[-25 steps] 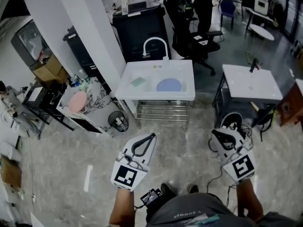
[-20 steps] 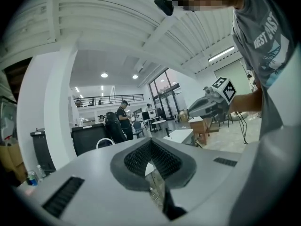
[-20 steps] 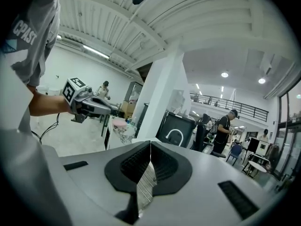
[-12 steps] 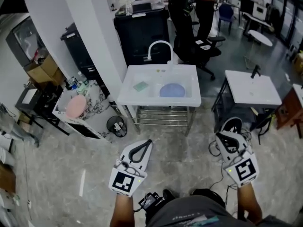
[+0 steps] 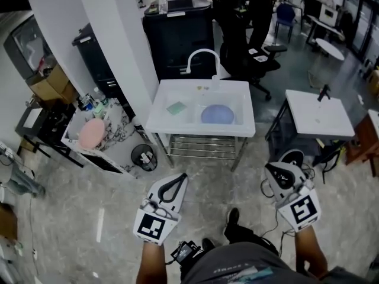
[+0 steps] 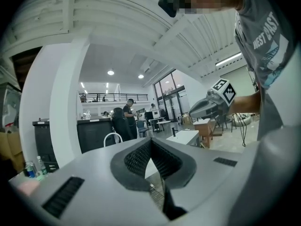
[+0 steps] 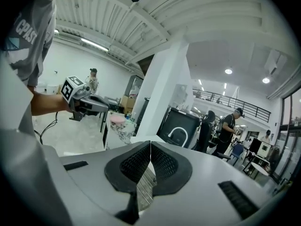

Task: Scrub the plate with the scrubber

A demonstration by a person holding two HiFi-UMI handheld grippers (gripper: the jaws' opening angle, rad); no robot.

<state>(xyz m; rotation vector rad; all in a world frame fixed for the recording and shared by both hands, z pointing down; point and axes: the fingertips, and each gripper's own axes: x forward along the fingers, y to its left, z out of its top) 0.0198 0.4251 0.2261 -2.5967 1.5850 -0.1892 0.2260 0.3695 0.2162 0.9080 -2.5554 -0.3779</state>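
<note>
Upper centre: a smooth white sink (image 5: 201,128) on a bare metal rack (image 5: 201,145), a smooth blue plate (image 5: 217,114) inside. Glossy veined stone floor (image 5: 83,188) around. My left gripper (image 5: 184,176), lower left, is matt grey plastic with ribbed black pads (image 6: 138,158).

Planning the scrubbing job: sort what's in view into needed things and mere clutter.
Needed: round blue plate, flat green scrubber, white sink with curved white faucet.
Clutter: round pink object, black waste bin, black office chair, second white table.

Black cabinet (image 5: 177,40), office chair (image 5: 249,61), waste bin (image 5: 144,157), white side table (image 5: 320,114)
</note>
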